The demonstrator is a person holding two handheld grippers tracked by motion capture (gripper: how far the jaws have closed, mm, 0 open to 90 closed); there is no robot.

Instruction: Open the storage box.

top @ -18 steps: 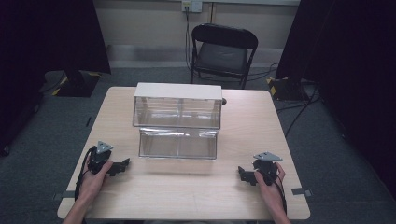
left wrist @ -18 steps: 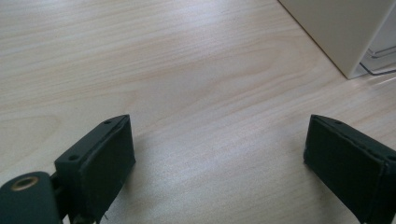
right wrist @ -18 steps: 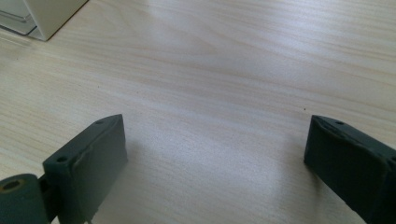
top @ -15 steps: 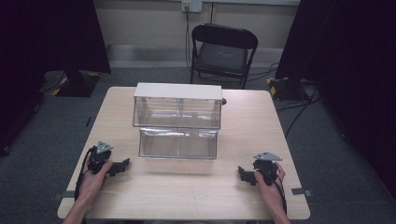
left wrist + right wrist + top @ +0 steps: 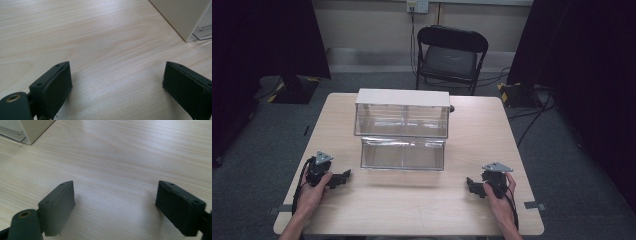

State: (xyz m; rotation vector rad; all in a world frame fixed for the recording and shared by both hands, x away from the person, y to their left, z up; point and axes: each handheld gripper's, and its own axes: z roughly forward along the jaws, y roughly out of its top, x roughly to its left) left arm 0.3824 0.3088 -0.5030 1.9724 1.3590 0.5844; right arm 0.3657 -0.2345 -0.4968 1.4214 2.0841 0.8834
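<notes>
A clear plastic drawer unit (image 5: 402, 114) with a white top stands at the middle of the wooden table (image 5: 472, 135), and its lower clear drawer (image 5: 403, 154) sticks out toward me. My left gripper (image 5: 343, 177) rests on the table at the front left, open, with bare wood between its jaws (image 5: 116, 82). My right gripper (image 5: 471, 186) rests at the front right, open too, jaws wide apart over bare wood (image 5: 115, 200). A white corner of the drawer unit (image 5: 182, 15) shows at the upper right of the left gripper view, and its corner (image 5: 32, 130) at the upper left of the right gripper view.
A black folding chair (image 5: 451, 52) stands behind the table's far edge. Dark curtains hang at both sides of the room. Cables run over the grey floor (image 5: 532, 115) at the right.
</notes>
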